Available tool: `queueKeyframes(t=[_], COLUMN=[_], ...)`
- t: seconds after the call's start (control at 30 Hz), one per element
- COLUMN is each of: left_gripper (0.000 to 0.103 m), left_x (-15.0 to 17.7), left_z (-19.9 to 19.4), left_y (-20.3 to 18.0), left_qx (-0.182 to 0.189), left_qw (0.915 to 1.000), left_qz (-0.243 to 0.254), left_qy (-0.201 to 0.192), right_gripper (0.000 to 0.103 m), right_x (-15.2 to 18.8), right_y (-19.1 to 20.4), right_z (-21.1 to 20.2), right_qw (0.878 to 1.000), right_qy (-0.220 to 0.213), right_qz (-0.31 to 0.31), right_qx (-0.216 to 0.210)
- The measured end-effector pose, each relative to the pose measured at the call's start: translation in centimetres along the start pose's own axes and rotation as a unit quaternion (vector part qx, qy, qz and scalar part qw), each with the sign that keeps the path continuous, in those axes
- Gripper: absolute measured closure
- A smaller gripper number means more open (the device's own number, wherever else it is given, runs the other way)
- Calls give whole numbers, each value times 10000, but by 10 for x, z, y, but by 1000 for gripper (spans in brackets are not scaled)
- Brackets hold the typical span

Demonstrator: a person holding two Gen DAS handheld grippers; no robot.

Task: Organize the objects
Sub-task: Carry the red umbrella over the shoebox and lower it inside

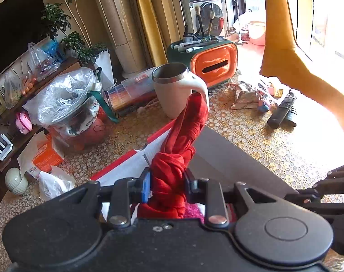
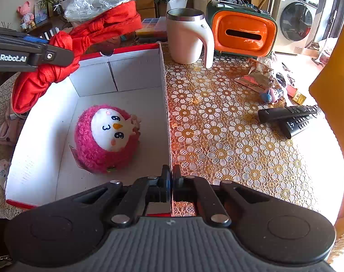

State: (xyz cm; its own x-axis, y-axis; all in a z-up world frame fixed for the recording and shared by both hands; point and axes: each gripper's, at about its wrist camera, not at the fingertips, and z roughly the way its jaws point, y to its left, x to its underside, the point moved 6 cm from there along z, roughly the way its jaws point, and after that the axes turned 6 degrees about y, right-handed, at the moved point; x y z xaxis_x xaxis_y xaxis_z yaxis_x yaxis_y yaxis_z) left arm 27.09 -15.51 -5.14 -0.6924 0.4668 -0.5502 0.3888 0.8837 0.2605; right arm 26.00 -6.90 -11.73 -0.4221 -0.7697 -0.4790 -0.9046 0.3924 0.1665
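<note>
My left gripper [image 1: 167, 181] is shut on a knotted red cloth [image 1: 172, 170], which trails forward and up towards the mug. In the right wrist view the same left gripper [image 2: 42, 54] holds the red cloth [image 2: 99, 27] above the far left corner of an open white box [image 2: 135, 74] with a red rim. A pink plush toy [image 2: 108, 136] with a white face lies on the box floor. My right gripper [image 2: 172, 179] is shut on the box's right wall, near its front corner.
A cream mug [image 2: 185, 38] with a steel rim stands behind the box, beside an orange and green holder [image 2: 242, 34] with pens and brushes. Two black remotes [image 2: 287, 113] and wrappers [image 2: 255, 77] lie on the flowered tablecloth at right. A clear plastic bag [image 1: 63, 97] sits at left.
</note>
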Motion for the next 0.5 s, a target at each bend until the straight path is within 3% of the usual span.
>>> queueKeyframes(t=[0.5], left_gripper=[72], left_x=[16], left_z=[80], left_y=[2], left_qx=[-299], left_qw=[9950], left_qz=[-69], left_qy=[946], right_gripper=[102], right_x=[1], right_y=[-1], right_z=[0], right_qw=[9999], right_qy=[28], right_qz=[-75], right_qx=[-92])
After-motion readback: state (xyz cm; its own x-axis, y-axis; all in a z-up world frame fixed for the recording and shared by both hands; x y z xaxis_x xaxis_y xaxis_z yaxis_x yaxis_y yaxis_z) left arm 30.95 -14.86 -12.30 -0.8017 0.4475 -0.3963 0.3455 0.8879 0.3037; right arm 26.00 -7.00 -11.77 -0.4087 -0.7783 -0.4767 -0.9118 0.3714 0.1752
